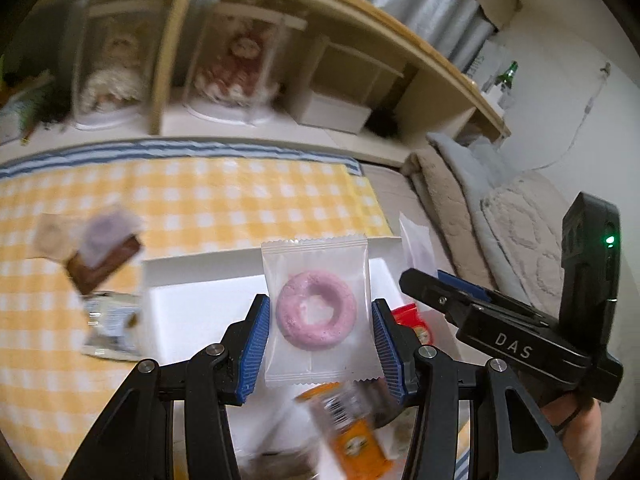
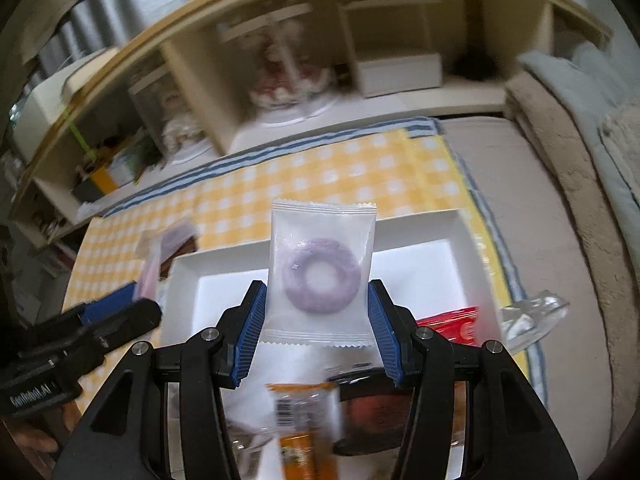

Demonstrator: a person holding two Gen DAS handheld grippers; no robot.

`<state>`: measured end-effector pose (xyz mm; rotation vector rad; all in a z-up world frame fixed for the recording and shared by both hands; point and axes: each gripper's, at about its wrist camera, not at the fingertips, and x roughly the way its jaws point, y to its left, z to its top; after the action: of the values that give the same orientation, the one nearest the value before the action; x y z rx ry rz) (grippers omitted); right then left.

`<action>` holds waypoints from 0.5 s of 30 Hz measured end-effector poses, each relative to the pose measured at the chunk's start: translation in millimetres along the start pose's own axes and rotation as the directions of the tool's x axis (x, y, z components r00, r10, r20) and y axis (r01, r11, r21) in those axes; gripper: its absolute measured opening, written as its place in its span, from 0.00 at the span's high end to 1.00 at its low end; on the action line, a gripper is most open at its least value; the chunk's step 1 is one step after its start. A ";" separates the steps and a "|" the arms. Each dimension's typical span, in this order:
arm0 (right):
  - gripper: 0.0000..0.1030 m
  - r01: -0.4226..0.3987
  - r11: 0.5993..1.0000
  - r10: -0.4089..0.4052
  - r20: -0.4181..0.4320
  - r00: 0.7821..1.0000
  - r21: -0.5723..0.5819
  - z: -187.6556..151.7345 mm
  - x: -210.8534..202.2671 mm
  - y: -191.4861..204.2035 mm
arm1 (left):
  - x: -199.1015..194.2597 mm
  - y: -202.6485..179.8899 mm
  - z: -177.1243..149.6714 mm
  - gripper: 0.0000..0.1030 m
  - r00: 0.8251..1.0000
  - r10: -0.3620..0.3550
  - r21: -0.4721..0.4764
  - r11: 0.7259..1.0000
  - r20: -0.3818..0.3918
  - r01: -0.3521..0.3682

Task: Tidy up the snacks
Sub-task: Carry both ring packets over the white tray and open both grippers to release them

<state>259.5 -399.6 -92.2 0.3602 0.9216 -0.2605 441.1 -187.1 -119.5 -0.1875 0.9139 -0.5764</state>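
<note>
My left gripper (image 1: 318,336) is shut on a clear packet with a pink donut (image 1: 316,309), held above the white box (image 1: 200,312). My right gripper (image 2: 316,326) is shut on a clear packet with a purple donut (image 2: 320,276), also above the white box (image 2: 432,264). In the box lie an orange snack packet (image 1: 352,432), also in the right wrist view (image 2: 302,428), a red packet (image 2: 448,326) and a dark brown packet (image 2: 372,412). The right gripper shows at the right of the left wrist view (image 1: 424,276). The left gripper shows at the left of the right wrist view (image 2: 120,312).
The box sits on a yellow checked cloth (image 1: 200,196). Loose snacks lie on the cloth to the left: a brown bar (image 1: 104,260), a silver packet (image 1: 112,324). A wooden shelf unit (image 1: 280,92) stands behind. A crumpled clear wrapper (image 2: 532,316) lies right of the box. Beige bedding (image 1: 500,208) lies to the right.
</note>
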 end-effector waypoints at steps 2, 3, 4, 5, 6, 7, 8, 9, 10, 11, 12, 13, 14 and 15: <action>0.49 0.000 1.000 0.000 0.001 1.000 0.011 3.8 0.7 -8.7 | 25.1 -6.1 3.8 0.52 1.000 -0.014 -0.006 1.000 -0.018 0.014; 0.49 0.006 1.000 -0.006 0.000 1.000 0.014 6.1 2.6 -14.1 | 35.5 -7.7 5.8 0.52 1.000 -0.017 -0.009 1.000 -0.025 0.017; 0.49 0.011 1.000 -0.011 -0.004 1.000 0.016 7.9 5.0 -19.2 | 48.8 -8.3 9.2 0.52 0.999 -0.024 -0.015 1.000 -0.034 0.023; 0.49 0.017 1.000 -0.017 -0.011 1.000 0.016 9.5 8.6 -24.3 | 59.4 -9.2 9.6 0.52 0.999 -0.028 -0.022 0.999 -0.042 0.027; 0.49 0.026 1.000 -0.025 -0.021 0.999 0.015 10.5 12.3 -28.4 | 67.1 -9.9 8.9 0.52 0.998 -0.033 -0.032 0.999 -0.049 0.032; 0.49 0.036 0.999 -0.035 -0.028 0.999 0.015 10.7 16.0 -33.4 | 78.7 -9.0 10.9 0.52 0.997 -0.044 -0.045 0.998 -0.057 0.041; 0.49 0.042 0.999 -0.042 -0.034 0.999 0.016 10.4 19.4 -37.4 | 88.1 -8.0 11.8 0.52 0.997 -0.052 -0.058 0.997 -0.064 0.048; 0.49 0.049 0.999 -0.048 -0.046 0.998 0.017 9.8 24.1 -42.4 | 97.9 -7.8 13.2 0.52 0.996 -0.058 -0.072 0.996 -0.071 0.053; 0.49 0.057 0.998 -0.056 -0.059 0.997 0.019 9.1 29.2 -47.8 | 108.0 -5.5 15.3 0.52 0.995 -0.063 -0.086 0.995 -0.079 0.057; 0.49 0.061 0.998 -0.060 -0.071 0.996 0.021 8.6 34.7 -52.9 | 116.7 -3.4 16.4 0.52 0.994 -0.067 -0.099 0.993 -0.085 0.059; 0.49 0.062 0.998 -0.060 -0.081 0.995 0.025 8.6 39.7 -57.7 | 126.6 -0.6 17.3 0.52 0.993 -0.072 -0.114 0.992 -0.094 0.061; 0.49 0.062 0.998 -0.059 -0.093 0.994 0.032 8.5 44.8 -61.9 | 132.8 0.1 18.2 0.52 0.992 -0.074 -0.121 0.991 -0.098 0.062; 0.49 0.063 0.997 -0.059 -0.104 0.993 0.036 8.7 50.2 -66.1 | 140.9 0.5 19.3 0.52 0.992 -0.078 -0.130 0.989 -0.101 0.065; 0.49 0.065 0.997 -0.061 -0.110 0.992 0.039 9.1 53.8 -68.8 | 147.9 2.2 20.8 0.52 0.991 -0.081 -0.138 0.988 -0.103 0.067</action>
<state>271.9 -469.4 -144.0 0.3875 1.0368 -0.3209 528.2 -267.6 -210.1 -0.3147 1.0557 -0.5990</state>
